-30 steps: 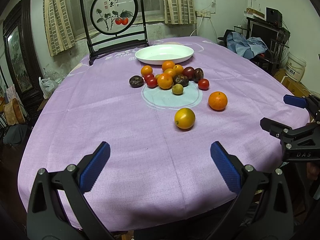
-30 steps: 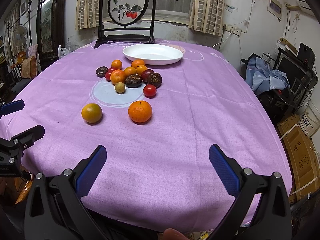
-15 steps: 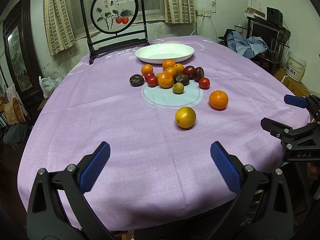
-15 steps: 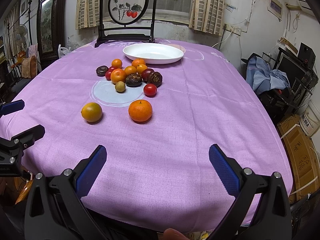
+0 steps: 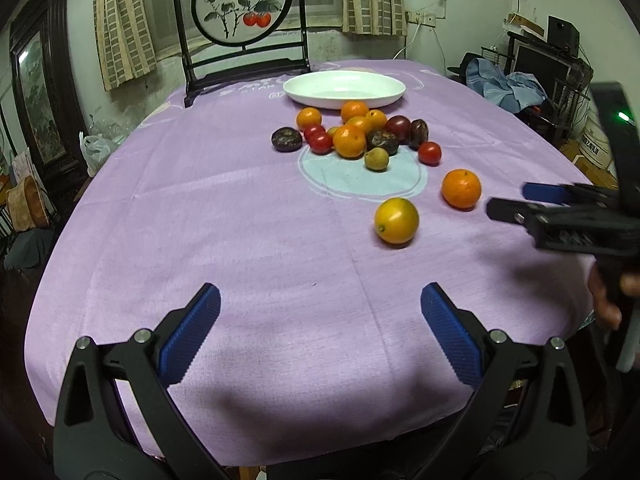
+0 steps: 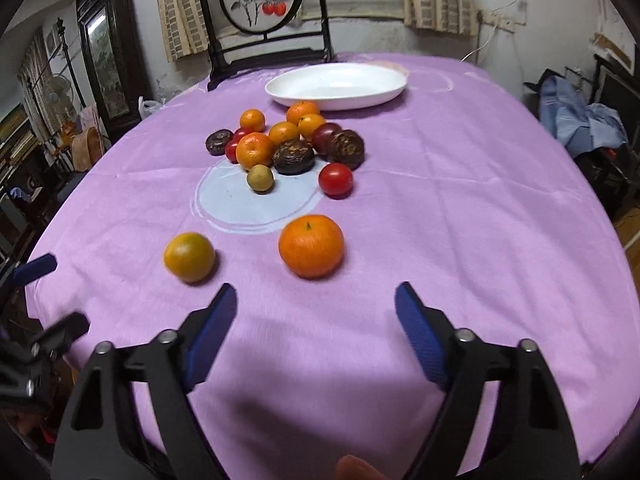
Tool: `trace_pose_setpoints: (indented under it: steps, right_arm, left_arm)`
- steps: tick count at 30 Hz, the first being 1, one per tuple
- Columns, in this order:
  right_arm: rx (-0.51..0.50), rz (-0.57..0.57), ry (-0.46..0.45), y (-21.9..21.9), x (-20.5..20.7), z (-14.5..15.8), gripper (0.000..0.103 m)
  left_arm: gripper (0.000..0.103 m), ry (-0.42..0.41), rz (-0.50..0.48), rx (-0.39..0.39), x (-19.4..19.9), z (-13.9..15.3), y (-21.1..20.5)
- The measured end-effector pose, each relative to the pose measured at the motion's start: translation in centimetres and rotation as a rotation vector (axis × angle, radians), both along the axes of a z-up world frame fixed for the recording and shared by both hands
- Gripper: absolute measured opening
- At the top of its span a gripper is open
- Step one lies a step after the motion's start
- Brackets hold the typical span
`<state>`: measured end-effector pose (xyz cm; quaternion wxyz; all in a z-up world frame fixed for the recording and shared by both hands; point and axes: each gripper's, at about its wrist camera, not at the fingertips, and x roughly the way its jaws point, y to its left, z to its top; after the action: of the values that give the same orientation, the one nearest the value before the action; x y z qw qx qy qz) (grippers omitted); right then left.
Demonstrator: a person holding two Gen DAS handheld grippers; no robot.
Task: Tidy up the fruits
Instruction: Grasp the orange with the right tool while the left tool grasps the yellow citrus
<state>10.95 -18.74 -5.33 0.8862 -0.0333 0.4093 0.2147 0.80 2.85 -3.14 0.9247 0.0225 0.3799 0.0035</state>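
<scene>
A pile of small oranges, red tomatoes and dark fruits [image 5: 356, 136] [image 6: 288, 144] lies mid-table in front of an empty white plate [image 5: 344, 88] [image 6: 338, 86]. An orange [image 5: 461, 189] [image 6: 311, 246] and a yellow-orange citrus [image 5: 396, 221] [image 6: 189, 257] lie apart, nearer me. My left gripper [image 5: 320, 328] is open and empty over the near cloth. My right gripper [image 6: 316, 328] is open and empty, just short of the orange; it also shows in the left wrist view [image 5: 516, 202].
A purple cloth [image 5: 224, 216] [image 6: 460, 200] covers the round table. A framed round painting on a dark stand [image 5: 240, 20] [image 6: 260, 4] stands behind the plate. Clutter and furniture surround the table.
My right gripper has moved forward over the table toward the lone orange. My left gripper has barely moved. No fruit has moved.
</scene>
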Motion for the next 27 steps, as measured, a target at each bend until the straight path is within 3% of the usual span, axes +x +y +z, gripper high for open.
trace_pose_setpoints:
  steps: [4, 9, 10, 16, 18, 23, 27]
  right_arm:
    - [-0.049, 0.014, 0.011, 1.2, 1.7, -0.4, 0.075]
    - [-0.077, 0.042, 0.051, 2.0, 3.0, -1.4, 0.054]
    - [-0.080, 0.041, 0.052, 2.0, 3.2, -1.5, 0.046]
    - [0.046, 0.020, 0.064, 0.1, 2.9, -1.2, 0.044]
    - [0.070, 0.011, 0.070, -0.5, 2.7, -1.2, 0.044]
    - [0.089, 0.011, 0.090, -1.1, 2.8, -1.4, 0.044]
    - [0.099, 0.013, 0.095, -1.7, 2.9, -1.4, 0.044]
  left_arm:
    - [0.101, 0.007, -0.002, -0.006, 0.4, -0.6, 0.6]
    - [0.101, 0.020, -0.019, -0.030, 1.5, -1.1, 1.1]
    - [0.101, 0.027, -0.024, -0.035, 1.8, -1.1, 1.0]
    - [0.101, 0.038, -0.081, -0.109, 4.3, -1.1, 0.4]
    - [0.097, 0.040, -0.112, -0.116, 5.4, -1.1, -0.4]
    - [0.073, 0.074, -0.187, -0.086, 8.0, -1.6, -3.0]
    - [0.062, 0.121, -0.208, -0.087, 9.3, -2.4, -3.8]
